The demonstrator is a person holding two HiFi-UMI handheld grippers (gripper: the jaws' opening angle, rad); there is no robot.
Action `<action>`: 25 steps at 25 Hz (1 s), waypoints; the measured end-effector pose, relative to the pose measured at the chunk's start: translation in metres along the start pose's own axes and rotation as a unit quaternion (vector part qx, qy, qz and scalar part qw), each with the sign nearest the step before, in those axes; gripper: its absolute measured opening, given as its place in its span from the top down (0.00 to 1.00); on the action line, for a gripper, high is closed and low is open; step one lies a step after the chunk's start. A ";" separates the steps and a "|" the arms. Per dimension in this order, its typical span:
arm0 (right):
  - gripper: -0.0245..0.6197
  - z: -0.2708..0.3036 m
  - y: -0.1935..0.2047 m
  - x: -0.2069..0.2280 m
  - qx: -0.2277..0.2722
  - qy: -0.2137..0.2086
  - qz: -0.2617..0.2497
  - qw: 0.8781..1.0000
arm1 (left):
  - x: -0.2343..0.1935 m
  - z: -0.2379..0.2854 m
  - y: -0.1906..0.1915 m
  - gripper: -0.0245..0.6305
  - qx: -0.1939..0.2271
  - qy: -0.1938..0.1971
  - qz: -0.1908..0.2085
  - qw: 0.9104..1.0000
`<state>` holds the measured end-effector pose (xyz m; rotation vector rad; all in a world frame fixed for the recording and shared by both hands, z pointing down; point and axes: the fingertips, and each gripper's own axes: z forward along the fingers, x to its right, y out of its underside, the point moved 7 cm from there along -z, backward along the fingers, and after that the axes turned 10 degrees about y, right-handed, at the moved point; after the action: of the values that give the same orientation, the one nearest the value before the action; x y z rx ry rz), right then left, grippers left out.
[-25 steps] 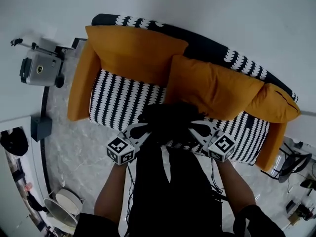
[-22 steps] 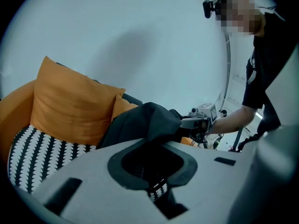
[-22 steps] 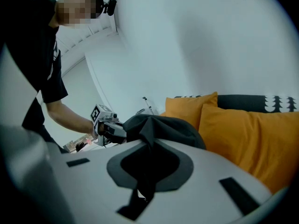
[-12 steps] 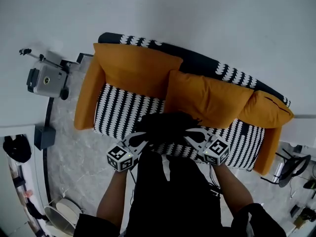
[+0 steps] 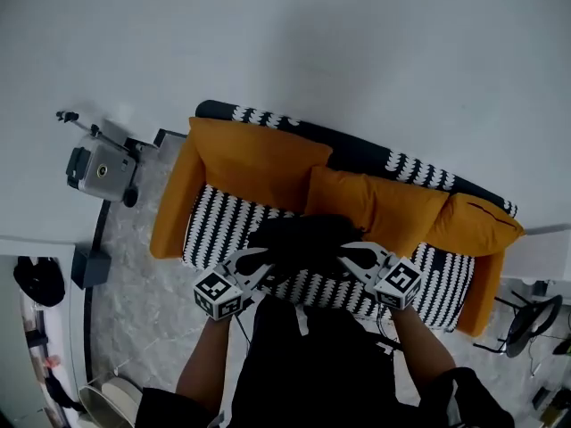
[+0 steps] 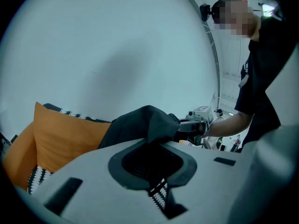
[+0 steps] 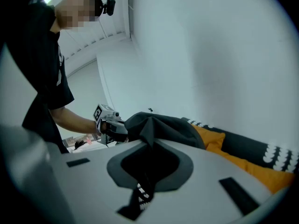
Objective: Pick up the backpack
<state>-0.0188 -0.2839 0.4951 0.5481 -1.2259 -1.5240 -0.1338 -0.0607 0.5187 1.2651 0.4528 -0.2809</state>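
Left gripper view: our left gripper (image 6: 152, 148) has its grey jaws closing on a fold of the black fabric backpack (image 6: 140, 122). The cloth fills the gap between them and rises in a dark hump just beyond the tips, at the middle of the frame.

Right gripper view: our right gripper (image 7: 147, 148) is clamped almost fully together on another fold of the same backpack, and the cloth is pinched between its jaws and bunches up above them.

In the head view we see both grippers at lower centre, one at each side of the backpack and pointing inward at it, so that it sits between them. The backpack shows over the front edge of a black-and-white patterned sofa (image 5: 223, 226) that runs across the middle of the frame. Whether it touches the seat we cannot tell.

Orange cushions (image 5: 254, 163) lean along the sofa's back. Grey marbled floor (image 5: 125, 275) lies at the lower left, a grey camera unit on a stand (image 5: 100, 172) is at the left edge, and a plain white wall (image 5: 312, 43) fills the upper half.
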 end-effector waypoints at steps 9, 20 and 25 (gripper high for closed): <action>0.92 -0.014 -0.048 -0.001 0.038 0.021 -0.013 0.999 | 0.013 -0.003 -0.050 0.90 0.032 -0.002 0.013 0.999; 0.92 -0.028 -0.134 -0.005 0.094 0.034 -0.059 0.993 | 0.026 -0.017 -0.135 0.90 0.080 -0.001 0.054 0.995; 0.92 -0.036 -0.170 -0.004 0.115 0.041 -0.068 0.990 | 0.032 -0.019 -0.173 0.90 0.093 0.000 0.075 0.993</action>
<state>-0.0614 -0.3087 0.3283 0.8526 -1.3314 -1.4662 -0.1860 -0.0897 0.3525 1.4728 0.3354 -0.1978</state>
